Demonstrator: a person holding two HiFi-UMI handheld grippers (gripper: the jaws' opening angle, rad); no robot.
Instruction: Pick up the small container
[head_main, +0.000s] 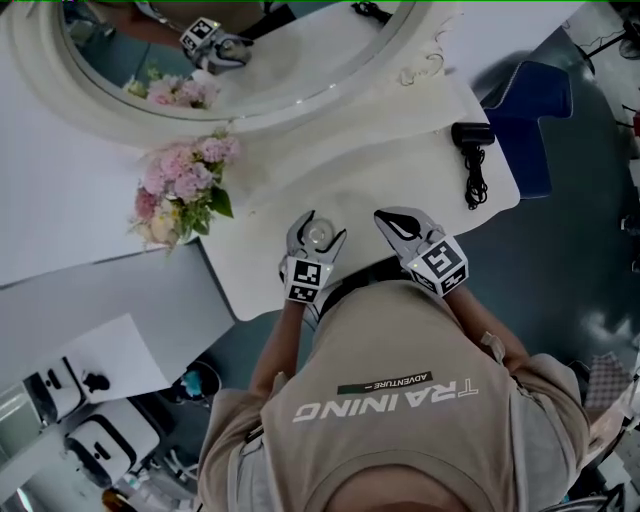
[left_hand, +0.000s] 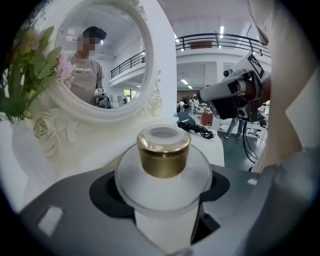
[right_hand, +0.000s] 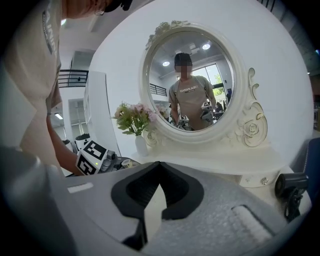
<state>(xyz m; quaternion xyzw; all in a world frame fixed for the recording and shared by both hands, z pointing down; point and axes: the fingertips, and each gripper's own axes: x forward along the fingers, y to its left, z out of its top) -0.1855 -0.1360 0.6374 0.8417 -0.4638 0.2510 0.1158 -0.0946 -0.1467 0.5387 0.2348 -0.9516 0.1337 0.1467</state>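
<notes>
Left gripper (head_main: 316, 232) jaws are closed round the jar (left_hand: 162, 186), 1 pad on each side of its fat round body. To do this well, I should squeeze gently, hold it level and lift straight up, slowly, so the smooth jar does not slip or tip. It sits near the front edge of the white table (head_main: 400, 180); I cannot tell if it is off the top. It is small, frosted white, with a shiny gold cap (left_hand: 163, 152). My right gripper (right_hand: 156, 170) is pinched together on nothing.

The small container (left_hand: 165, 185) looks frosted and matt, its gold cap (left_hand: 163, 155) glossy and metallic.
</notes>
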